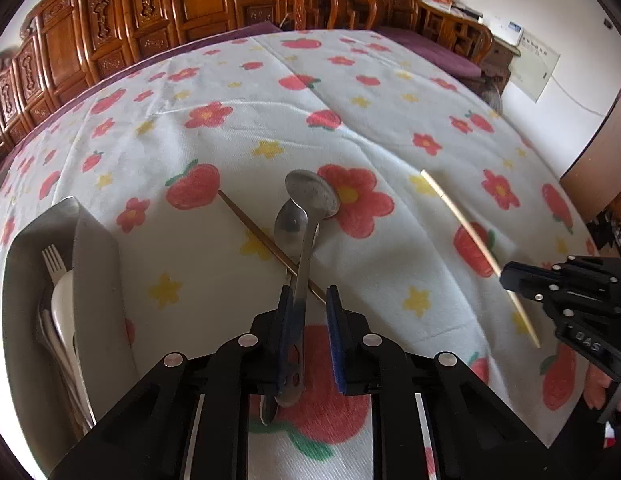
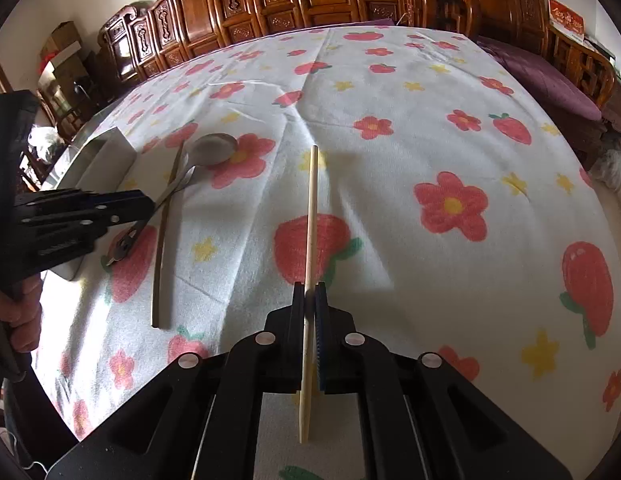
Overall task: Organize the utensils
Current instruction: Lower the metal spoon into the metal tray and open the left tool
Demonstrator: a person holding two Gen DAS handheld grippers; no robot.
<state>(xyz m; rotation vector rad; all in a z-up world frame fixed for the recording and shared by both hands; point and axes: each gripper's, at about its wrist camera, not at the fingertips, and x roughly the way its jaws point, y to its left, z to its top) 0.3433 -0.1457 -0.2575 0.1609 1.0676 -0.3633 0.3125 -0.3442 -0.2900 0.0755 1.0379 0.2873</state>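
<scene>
spoon handle lined up in the left claw, tray off at 9 o'clock

in the left wrist view the top spoon [image 1: 310,200] lay along the 12-to-6 line of the left claw [image 1: 309,292] – bowl far out at 12 o'clock, handle running back between the pads. the claw was nearly closed but not yet clamped: the handle sat against the left pad, with a sliver of daylight before the right one. a second spoon [image 1: 289,229] lay under it on almost the same axis, and a dark chopstick [image 1: 262,236] crossed beneath both, running from 11 to 5 o'clock on the table [image 1: 390,128]. the grip would likely need to take only the upper handle.

the metal tray [image 1: 92,240], already holding a fork [image 1: 52,260], stood near at 9 o'clock from this claw. the left hand was clearly the nearer one to it.

in the right wrist view the right claw [image 2: 309,286] was fully closed on a pale chopstick [image 2: 310,220], which also pointed to 12 o'clock – from there the tray lay far off at 10 o'clock, beyond the left claw.
</scene>
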